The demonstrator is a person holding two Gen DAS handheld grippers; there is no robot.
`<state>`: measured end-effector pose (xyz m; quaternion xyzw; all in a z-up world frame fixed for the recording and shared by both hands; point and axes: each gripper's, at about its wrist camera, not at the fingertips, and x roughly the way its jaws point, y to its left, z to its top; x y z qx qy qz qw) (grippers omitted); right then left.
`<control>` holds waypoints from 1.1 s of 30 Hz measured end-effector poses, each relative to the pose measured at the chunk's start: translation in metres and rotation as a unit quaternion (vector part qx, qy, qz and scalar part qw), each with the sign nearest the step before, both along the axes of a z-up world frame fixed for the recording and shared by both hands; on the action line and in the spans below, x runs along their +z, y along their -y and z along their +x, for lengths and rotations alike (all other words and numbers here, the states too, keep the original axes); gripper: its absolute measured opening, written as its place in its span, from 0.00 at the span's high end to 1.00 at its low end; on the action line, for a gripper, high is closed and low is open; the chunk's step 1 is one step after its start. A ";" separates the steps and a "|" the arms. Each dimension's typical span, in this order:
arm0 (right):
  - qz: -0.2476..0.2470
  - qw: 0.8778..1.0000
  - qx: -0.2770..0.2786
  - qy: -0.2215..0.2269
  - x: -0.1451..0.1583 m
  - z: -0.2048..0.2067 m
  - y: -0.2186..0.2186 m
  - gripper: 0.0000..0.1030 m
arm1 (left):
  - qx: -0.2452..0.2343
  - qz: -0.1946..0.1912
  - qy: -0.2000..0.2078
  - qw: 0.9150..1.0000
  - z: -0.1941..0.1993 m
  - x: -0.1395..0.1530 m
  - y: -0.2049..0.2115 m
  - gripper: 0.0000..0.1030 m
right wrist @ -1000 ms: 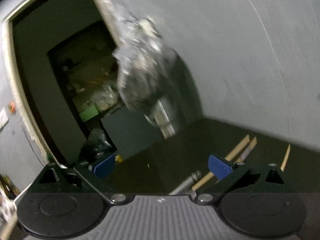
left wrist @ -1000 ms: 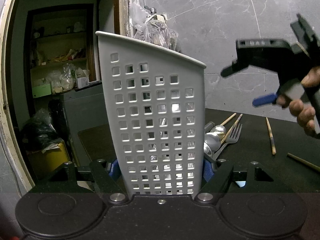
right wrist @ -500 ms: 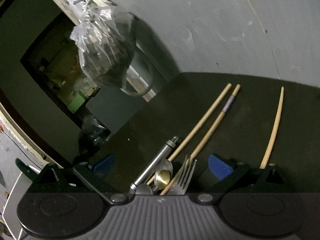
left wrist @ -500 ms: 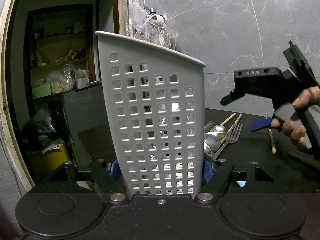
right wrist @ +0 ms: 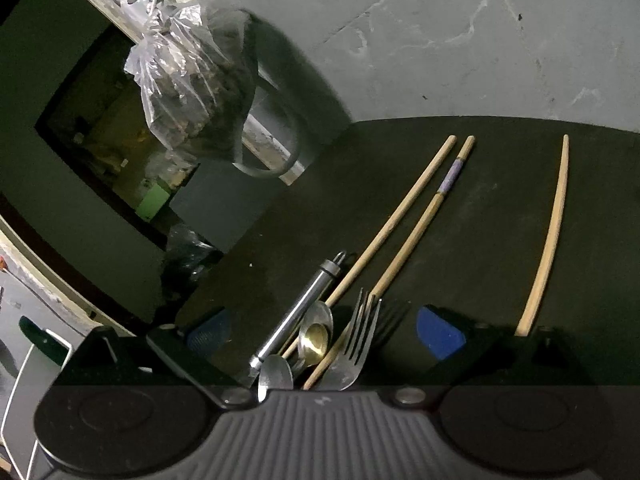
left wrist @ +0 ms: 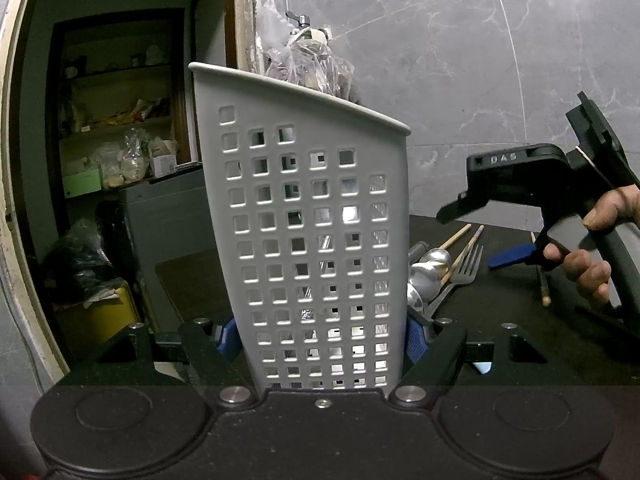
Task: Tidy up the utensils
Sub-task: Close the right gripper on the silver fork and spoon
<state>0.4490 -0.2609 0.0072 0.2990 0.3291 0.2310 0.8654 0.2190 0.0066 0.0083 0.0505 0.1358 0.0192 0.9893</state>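
On dark tabletop (right wrist: 280,216) — grey marble wall (left wrist: 460,60)

Right gripper dropped down over the utensil pile

Over the last second the right gripper (right wrist: 326,332) sank from up near the wall to just above the dark table (right wrist: 480,208), and the view rolled, so the hanging plastic bag (right wrist: 188,80) slid up into the top left. The fork (right wrist: 356,344), spoons (right wrist: 316,336), steel handle (right wrist: 298,312) and two chopsticks (right wrist: 400,216) came into sight between its blue pads (right wrist: 438,334), and the lone chopstick (right wrist: 548,240) showed on the right. From the left wrist, the person's hand (left wrist: 592,256) and that gripper came lower and nearer the cutlery
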 end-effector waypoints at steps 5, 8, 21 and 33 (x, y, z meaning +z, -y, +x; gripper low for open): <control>-0.007 1.000 0.004 0.001 -0.001 -0.001 -0.002 0.23 | 0.000 0.001 0.000 1.000 0.000 0.000 0.000 0.26; -0.009 1.000 0.004 -0.002 -0.002 -0.001 -0.003 0.33 | 0.000 0.001 0.000 1.000 0.000 0.000 0.001 0.26; -0.035 0.999 -0.005 -0.009 -0.006 0.002 -0.006 0.76 | 0.000 0.002 0.000 1.000 0.000 0.000 0.000 0.26; -0.050 0.999 -0.016 -0.006 -0.005 -0.001 -0.008 0.92 | 0.000 0.002 0.000 1.000 0.000 0.000 0.000 0.26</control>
